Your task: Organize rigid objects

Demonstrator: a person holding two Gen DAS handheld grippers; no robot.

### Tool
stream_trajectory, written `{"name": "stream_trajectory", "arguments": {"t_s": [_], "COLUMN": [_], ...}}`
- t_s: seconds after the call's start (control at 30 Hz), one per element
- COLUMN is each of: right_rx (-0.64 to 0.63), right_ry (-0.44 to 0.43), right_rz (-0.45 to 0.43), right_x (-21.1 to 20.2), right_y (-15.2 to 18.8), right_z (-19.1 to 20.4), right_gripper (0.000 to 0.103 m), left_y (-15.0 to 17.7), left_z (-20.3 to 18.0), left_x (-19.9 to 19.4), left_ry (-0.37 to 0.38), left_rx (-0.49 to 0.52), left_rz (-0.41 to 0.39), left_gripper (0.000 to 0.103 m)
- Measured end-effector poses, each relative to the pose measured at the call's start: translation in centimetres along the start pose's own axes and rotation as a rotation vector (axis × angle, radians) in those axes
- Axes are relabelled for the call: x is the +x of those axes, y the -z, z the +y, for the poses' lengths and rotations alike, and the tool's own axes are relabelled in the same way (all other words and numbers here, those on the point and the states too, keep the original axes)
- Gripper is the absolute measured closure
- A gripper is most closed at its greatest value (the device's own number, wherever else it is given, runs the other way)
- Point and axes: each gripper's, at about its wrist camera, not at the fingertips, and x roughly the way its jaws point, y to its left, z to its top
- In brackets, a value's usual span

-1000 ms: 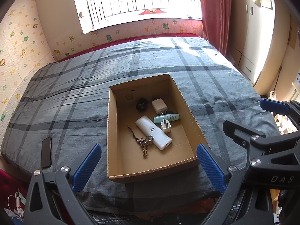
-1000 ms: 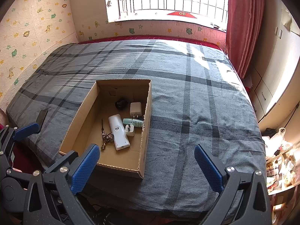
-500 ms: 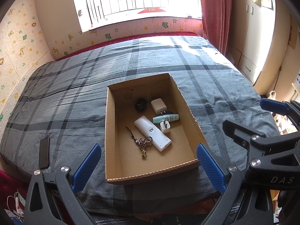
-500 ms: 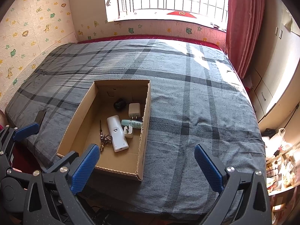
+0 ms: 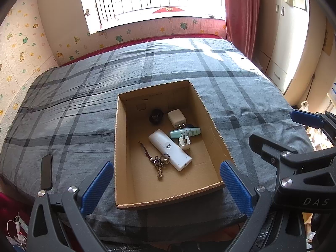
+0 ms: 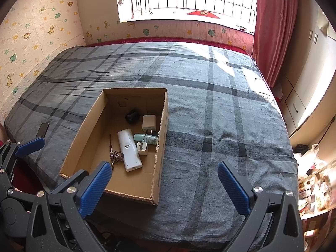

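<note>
Both of my hand-held grippers hover above the near edge of the bed (image 5: 189, 67), each with jaws spread wide and holding nothing: the left hand-held gripper (image 5: 166, 185) frames the cardboard box (image 5: 116, 147), and the right hand-held gripper (image 6: 162, 185) looks over the box's right wall and bare bedspread. I judge the task to be nearly complete, since every small rigid item I can see lies inside the box. Count within the box: one white remote control (image 5: 169, 149) lying diagonally; one bunch of keys on a strap (image 5: 158, 161) touching the remote's left side; two white plug adapters, the larger (image 5: 176, 117) towards the far wall and the smaller (image 5: 184, 142) just beside the remote; one pale green tube (image 5: 184, 132) between the two adapters; one dark round object (image 5: 155, 116) that I cannot identify, left of the larger adapter. One dark phone (image 5: 46, 171) lies flat on the bedspread, well apart from the box on its left; it appears to be the only item left outside, if it belongs to the task.
</note>
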Motion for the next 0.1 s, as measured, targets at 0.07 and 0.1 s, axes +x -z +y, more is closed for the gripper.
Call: {"name": "stream_trajectory", "arguments": {"t_s": [0.07, 0.1], "right_rx": [-0.002, -0.003], "right_ry": [0.003, 0.004], "right_rz": [0.003, 0.005], "right_x": [0.28, 0.49], "right_y": [-0.10, -0.16], "right_z": [0.05, 0.05], "right_gripper": [0.000, 0.000], "left_y": [-0.05, -0.08], "left_z": [0.03, 0.06], "left_x": [0.30, 0.55], "left_ry": [0.001, 0.003], "left_rx": [0.000, 0.000], "left_rz": [0.001, 0.005], "left_gripper": [0.000, 0.000]}}
